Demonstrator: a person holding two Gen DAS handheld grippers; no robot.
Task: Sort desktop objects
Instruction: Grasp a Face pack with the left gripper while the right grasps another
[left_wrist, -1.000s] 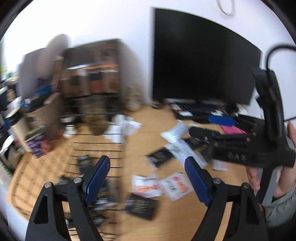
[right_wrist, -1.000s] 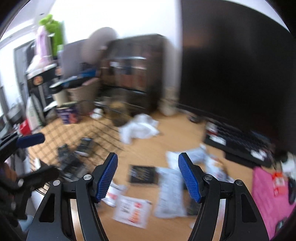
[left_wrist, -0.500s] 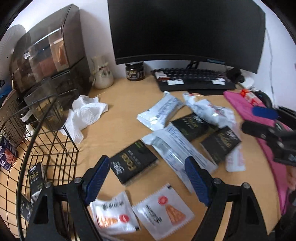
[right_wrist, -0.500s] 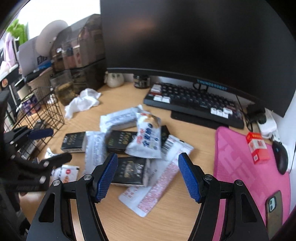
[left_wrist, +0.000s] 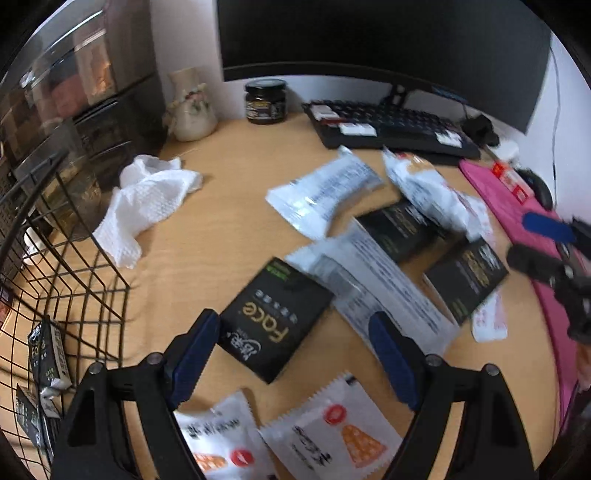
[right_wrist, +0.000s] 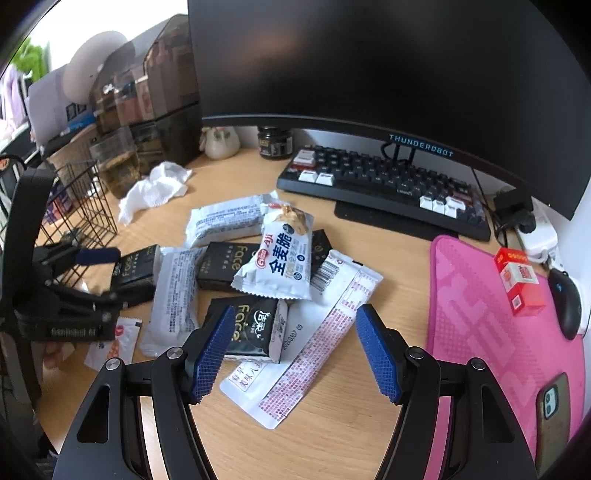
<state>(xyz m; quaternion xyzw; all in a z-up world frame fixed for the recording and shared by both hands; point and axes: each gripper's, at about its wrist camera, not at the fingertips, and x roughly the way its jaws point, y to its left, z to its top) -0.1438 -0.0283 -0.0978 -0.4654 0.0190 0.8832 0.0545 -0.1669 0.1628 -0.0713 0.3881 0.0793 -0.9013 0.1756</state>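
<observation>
Left wrist view looks down on a wooden desk strewn with packets; the left gripper hangs with its jaws spread wide and nothing between the blue pads, just above a black "Face" packet that lies flat on the wood; two white sachets with orange marks lie nearer the camera, and a black wire basket with a few black packets inside stands at the left edge; a crumpled white tissue lies near the basket, with a small ceramic vase and a dark jar at the back; right wrist view shows the right gripper likewise released and empty, poised over a second black "Face" pack and a long white wrapper with pink print; a white wholewheat snack bag tops the pile; behind are a keyboard and a curved monitor; a pink mat to the right carries a red box, a phone and a mouse.
</observation>
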